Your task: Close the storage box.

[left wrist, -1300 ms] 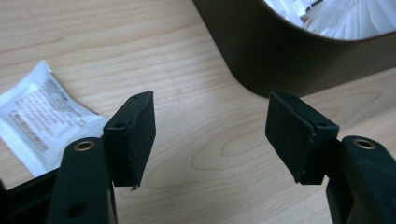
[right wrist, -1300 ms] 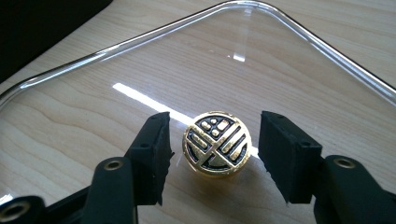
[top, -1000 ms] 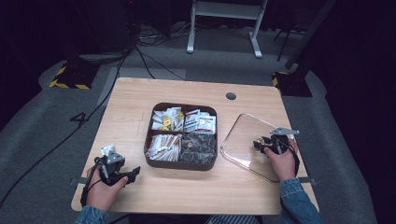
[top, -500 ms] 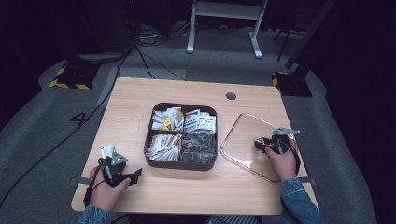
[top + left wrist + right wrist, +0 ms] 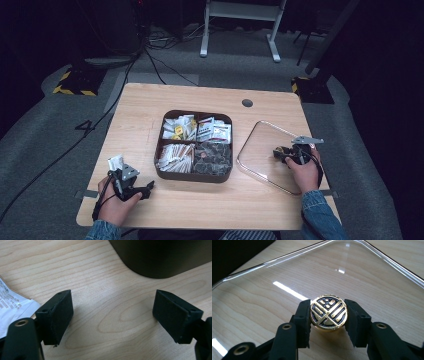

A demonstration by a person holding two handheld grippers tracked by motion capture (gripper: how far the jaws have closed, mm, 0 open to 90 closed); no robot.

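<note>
A dark brown four-compartment tray holds sachets and dark round pieces at the table's middle. To its right a clear lid lies on the wood. My right gripper rests over that lid, shut on a round gold-and-black disc; whether the disc is fixed to the clear lid I cannot tell. My left gripper sits low at the front left, open, and nothing lies between the jaws of the left gripper. A white sachet lies beside its left jaw, and the white sachet touches nothing else.
The tray's rounded corner stands just ahead of my left jaws. A round cable hole marks the table's far side. Bare wood spreads left of the tray. The floor beyond has cables and a white stand.
My left hand has drifted slightly toward the table's near edge. The right gripper has stayed on the disc without moving.
</note>
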